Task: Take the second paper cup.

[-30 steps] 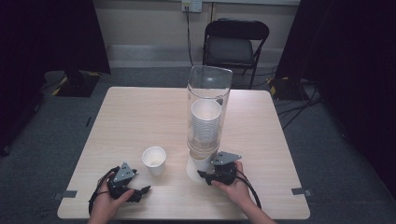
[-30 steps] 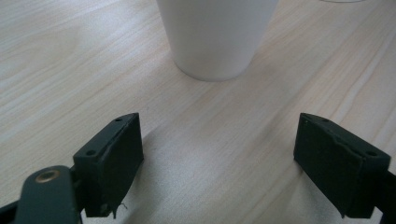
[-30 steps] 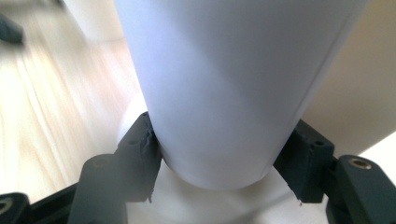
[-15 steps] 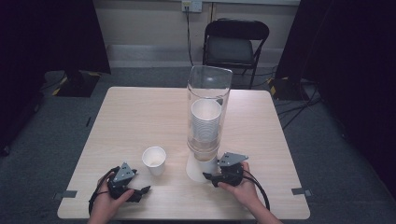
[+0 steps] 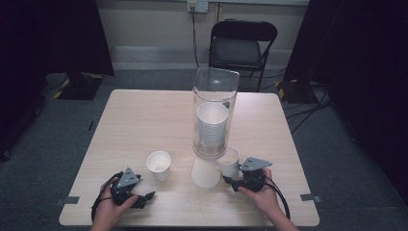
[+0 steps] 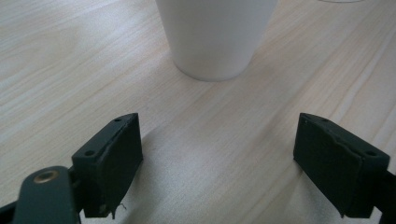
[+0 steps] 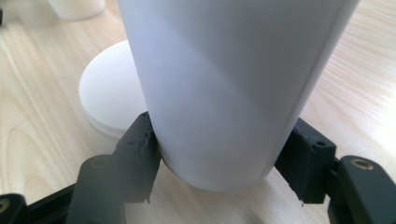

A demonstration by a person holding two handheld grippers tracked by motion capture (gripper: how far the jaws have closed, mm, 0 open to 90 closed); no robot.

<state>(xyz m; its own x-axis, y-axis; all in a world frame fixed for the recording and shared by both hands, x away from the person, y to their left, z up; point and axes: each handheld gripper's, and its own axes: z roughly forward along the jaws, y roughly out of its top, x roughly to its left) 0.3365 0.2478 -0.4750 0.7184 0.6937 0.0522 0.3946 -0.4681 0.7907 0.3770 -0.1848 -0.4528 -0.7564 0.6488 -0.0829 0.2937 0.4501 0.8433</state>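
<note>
A tall clear tube (image 5: 214, 96) stands mid-table with a stack of white paper cups (image 5: 211, 122) inside it. My right gripper (image 5: 231, 176) is shut on one white cup (image 5: 230, 161) just right of the tube's foot; its pads press both sides of that cup (image 7: 224, 84) near the bottom. Behind it lies a round white base (image 7: 105, 91). My left gripper (image 5: 148, 196) rests near the front left edge, open with nothing between its jaws (image 6: 219, 158). A second white cup (image 5: 159, 165) stands upright just ahead of it (image 6: 217, 37).
The light wooden table (image 5: 139, 120) has bare room on its left and far sides. A white base (image 5: 205, 172) sits under the tube. A black folding chair (image 5: 243, 45) stands behind the table. Cables trail from both grippers.
My right gripper has moved to the right, away from the tube's foot, carrying a white cup with it. The left gripper and the other cup have stayed put.
</note>
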